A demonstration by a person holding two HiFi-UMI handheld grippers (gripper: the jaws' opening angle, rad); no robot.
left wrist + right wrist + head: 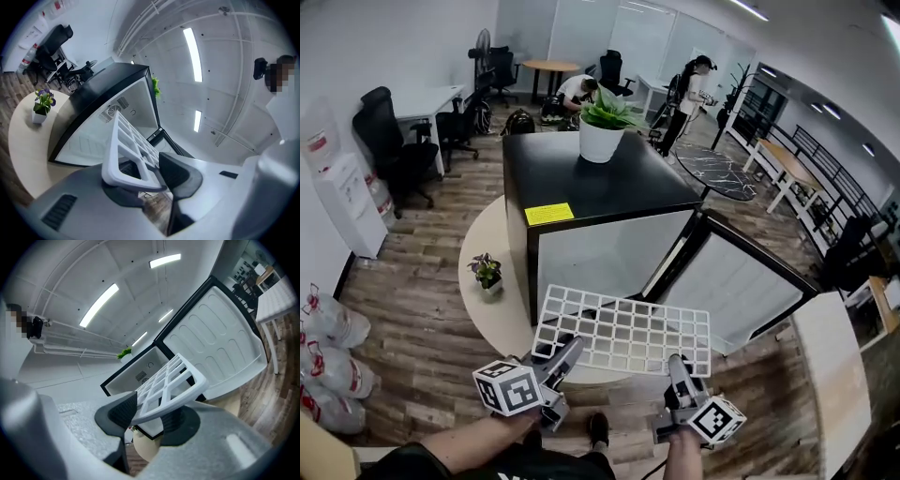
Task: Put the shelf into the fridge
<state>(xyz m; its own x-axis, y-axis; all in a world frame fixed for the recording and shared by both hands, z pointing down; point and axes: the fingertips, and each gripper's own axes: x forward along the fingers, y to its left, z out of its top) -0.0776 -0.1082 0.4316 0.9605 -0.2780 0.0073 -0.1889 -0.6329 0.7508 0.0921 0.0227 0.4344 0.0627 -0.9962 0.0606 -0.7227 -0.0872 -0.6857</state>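
In the head view, the white plastic lattice shelf (623,331) hangs level in the air just in front of the small black cube fridge (581,178), whose white-lined door (741,281) stands swung wide to the right. The left gripper (561,354) and the right gripper (677,364) each take a near corner of the shelf. The fridge sits on a round pale bench (478,300), beside a little potted flower (487,274). A leafy plant in a white pot (600,131) stands on its glossy top. So the task looks about halfway: shelf lifted and lined up, the sliding-in not yet done. The cavity is washed out here, so its runners probably exist but cannot be made out. In the left gripper view, the dark rubbery jaws are clamped on the shelf's smooth rounded rim. The square cells run away toward the white cavity, where a vent grille shows on the back wall. In the right gripper view, the ribbed jaws pinch the opposite corner the same way, with the moulded door liner behind.
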